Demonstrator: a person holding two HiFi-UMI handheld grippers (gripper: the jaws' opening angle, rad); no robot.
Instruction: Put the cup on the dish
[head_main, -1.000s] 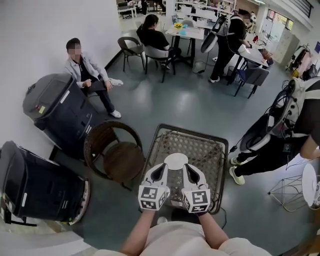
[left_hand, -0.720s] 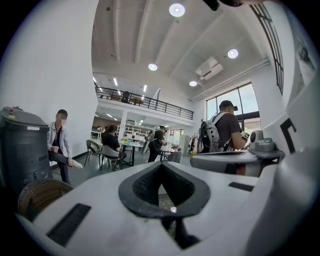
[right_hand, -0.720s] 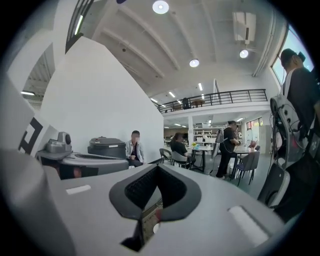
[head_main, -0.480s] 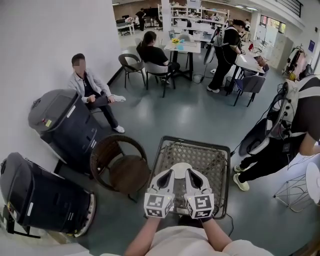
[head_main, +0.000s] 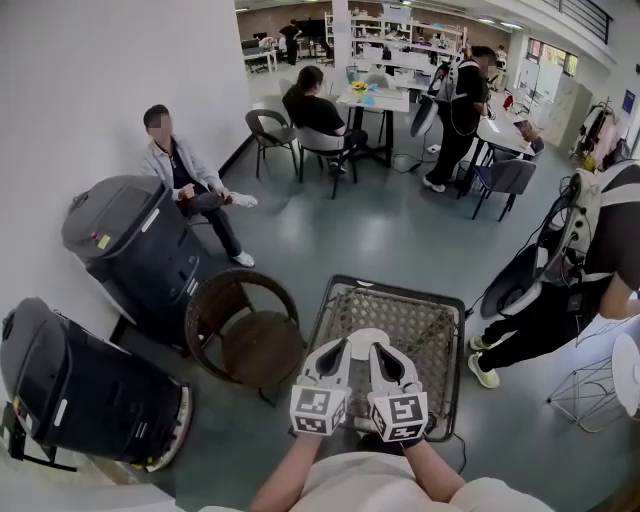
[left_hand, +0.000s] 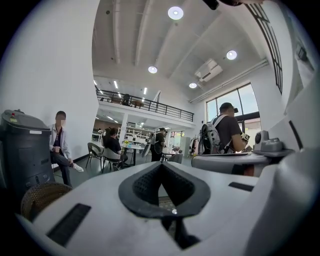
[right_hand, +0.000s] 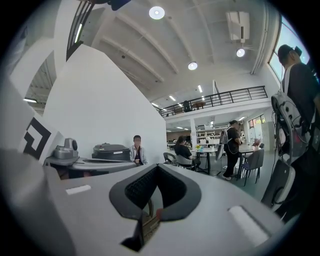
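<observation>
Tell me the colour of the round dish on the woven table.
The round dish is white; head view shows it best.

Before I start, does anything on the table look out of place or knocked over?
Nothing looks askew: the white dish lies flat on the woven table. The only oddity is that no cup is in view.

Bright ceiling lights (left_hand: 175, 12), evenly lit rm, fisheye warp, dark corners
</observation>
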